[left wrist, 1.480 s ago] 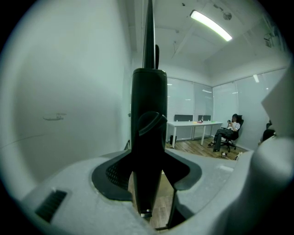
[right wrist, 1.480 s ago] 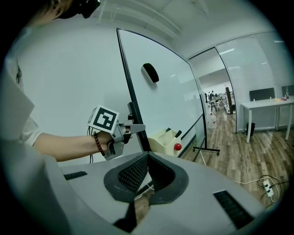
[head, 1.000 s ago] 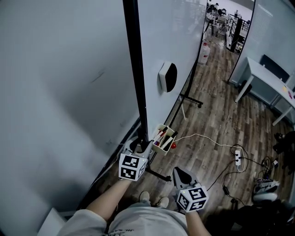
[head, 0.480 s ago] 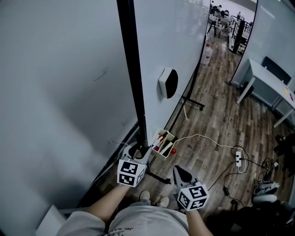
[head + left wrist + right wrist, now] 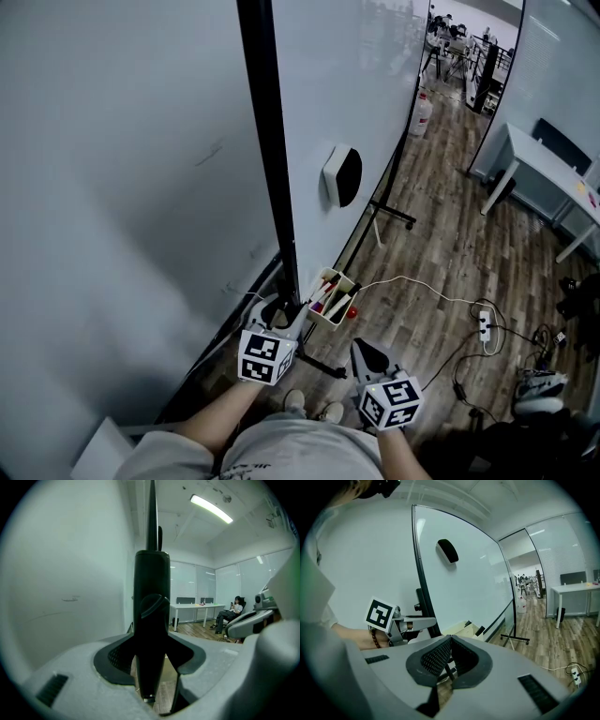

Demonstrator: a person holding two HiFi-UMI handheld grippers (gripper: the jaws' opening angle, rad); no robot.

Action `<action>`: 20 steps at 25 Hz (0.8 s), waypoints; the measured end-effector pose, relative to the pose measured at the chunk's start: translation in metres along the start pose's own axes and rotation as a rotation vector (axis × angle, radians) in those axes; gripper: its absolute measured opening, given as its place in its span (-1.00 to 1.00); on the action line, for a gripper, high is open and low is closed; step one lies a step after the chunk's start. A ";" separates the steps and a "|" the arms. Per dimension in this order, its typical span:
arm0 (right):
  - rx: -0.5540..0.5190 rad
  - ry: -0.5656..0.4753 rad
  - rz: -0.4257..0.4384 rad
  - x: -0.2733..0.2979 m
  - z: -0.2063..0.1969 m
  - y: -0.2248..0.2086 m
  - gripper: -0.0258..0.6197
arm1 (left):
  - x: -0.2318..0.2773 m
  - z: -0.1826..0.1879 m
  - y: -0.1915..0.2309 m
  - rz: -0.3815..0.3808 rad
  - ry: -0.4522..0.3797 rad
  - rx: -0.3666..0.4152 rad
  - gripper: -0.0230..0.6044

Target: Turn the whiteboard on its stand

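Observation:
The whiteboard (image 5: 361, 84) stands upright on its stand, and its black edge post (image 5: 272, 159) runs down to my left gripper (image 5: 284, 314). That gripper is shut on the post's lower end. In the left gripper view the post (image 5: 151, 597) fills the gap between the pads of the left gripper (image 5: 151, 654). My right gripper (image 5: 367, 352) hangs to the right, apart from the board, shut with nothing in it. In the right gripper view, the right gripper (image 5: 449, 644) has its pads meeting. The left gripper (image 5: 417, 619) shows at the whiteboard's (image 5: 473, 578) frame.
A black eraser (image 5: 342, 175) sticks to the board, and a box of markers (image 5: 330, 298) hangs by its lower edge. A pale surface (image 5: 112, 206) stretches to the left of the post. The stand's foot (image 5: 394, 211), a power strip (image 5: 484, 323) with cables and a white desk (image 5: 553, 183) are to the right.
My left gripper, still on the post, has slid a little down and left in the head view, toward me. The board's edge has shifted slightly left with it. The right gripper has stayed put.

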State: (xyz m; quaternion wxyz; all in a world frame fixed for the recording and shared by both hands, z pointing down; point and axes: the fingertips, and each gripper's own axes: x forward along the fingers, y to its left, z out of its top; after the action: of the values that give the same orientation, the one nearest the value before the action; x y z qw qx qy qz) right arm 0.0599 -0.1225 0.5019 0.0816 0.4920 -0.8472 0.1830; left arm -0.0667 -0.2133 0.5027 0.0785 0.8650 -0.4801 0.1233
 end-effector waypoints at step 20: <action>0.006 -0.009 -0.006 -0.001 -0.001 0.005 -0.90 | -0.018 -0.011 -0.003 0.010 0.028 -0.023 -0.21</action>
State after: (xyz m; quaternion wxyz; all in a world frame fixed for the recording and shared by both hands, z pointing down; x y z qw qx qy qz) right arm 0.0561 -0.1191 0.5011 0.0766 0.4955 -0.8456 0.1832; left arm -0.0748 -0.1950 0.5077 0.0945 0.8597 -0.4848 0.1303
